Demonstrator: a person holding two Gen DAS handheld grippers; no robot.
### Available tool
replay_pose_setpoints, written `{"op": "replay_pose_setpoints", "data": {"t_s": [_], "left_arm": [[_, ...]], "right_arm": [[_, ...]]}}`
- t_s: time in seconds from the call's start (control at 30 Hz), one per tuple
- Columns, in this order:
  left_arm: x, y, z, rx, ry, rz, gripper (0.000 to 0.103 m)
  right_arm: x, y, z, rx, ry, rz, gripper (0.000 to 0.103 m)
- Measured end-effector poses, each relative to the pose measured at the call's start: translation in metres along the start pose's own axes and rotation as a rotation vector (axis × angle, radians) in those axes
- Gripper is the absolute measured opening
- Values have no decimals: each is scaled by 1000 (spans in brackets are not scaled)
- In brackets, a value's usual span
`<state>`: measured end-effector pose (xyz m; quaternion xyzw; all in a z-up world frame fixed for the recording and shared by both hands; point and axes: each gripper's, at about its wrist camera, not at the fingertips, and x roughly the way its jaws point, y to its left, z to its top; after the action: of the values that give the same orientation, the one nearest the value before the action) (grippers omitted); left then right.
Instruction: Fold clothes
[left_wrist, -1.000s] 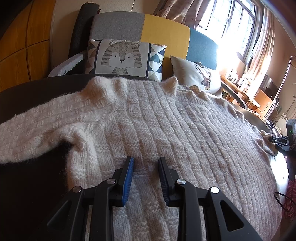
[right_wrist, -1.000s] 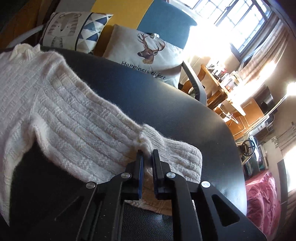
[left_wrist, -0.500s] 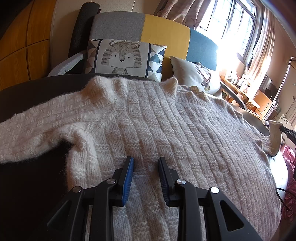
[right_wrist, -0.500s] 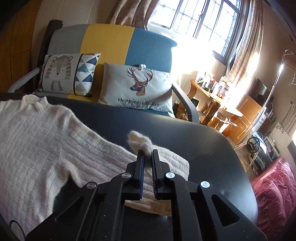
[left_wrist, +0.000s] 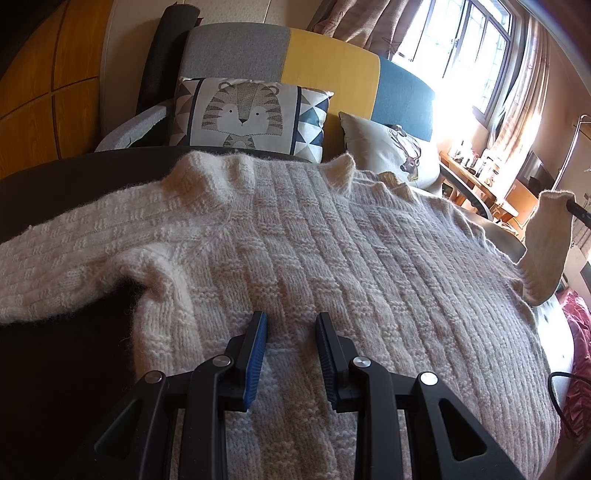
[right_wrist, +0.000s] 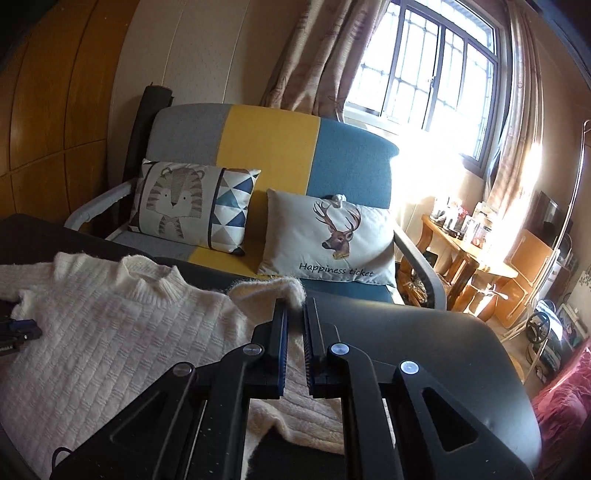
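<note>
Lying flat across a dark, round-edged table (left_wrist: 55, 177), a cream, chunky rib-knit sweater (left_wrist: 303, 236) is spread front-up with its collar toward the sofa. One sleeve stretches out along the table toward the left edge of the left wrist view. The other sleeve is raised off the surface: its cuff (left_wrist: 546, 240) stands up at the far right of that view, held from the tip by the right gripper (right_wrist: 294, 314). In the right wrist view the black jaws with blue pads are pressed nearly together, and fuzzy cream knit bunches out between and above them, so the right gripper is clamped on the cuff while the rest of the sleeve trails down to the table beneath it.

The left gripper (left_wrist: 290, 332) sits low over the lower body of the sweater, its fingers parted with a gap of knit showing between the blue pads (left_wrist: 255, 362); nothing is pinched, and whether the tips touch the fabric cannot be told. Its tip also shows as a small dark shape at the left edge of the right wrist view.

Behind the table stands a sofa (right_wrist: 273, 144) with grey, yellow and blue back panels, carrying a tiger-print cushion (right_wrist: 184, 206) and a pale cushion with a deer's head (right_wrist: 328, 240). Bright sun comes through a barred window (right_wrist: 424, 70) with patterned curtains.
</note>
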<state>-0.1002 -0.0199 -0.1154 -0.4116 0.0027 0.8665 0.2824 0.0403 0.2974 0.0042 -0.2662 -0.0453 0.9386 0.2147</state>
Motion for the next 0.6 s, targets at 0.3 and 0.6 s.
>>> {"op": "replay_pose_setpoints", "data": {"t_s": [0.3, 0.6], "left_arm": [[1, 1, 0, -3, -1, -4, 27], [1, 0, 0, 1, -2, 2, 27]], "right_arm": [[13, 61, 19, 102, -9, 124, 8], [42, 152, 17, 94, 38, 274, 8]]}}
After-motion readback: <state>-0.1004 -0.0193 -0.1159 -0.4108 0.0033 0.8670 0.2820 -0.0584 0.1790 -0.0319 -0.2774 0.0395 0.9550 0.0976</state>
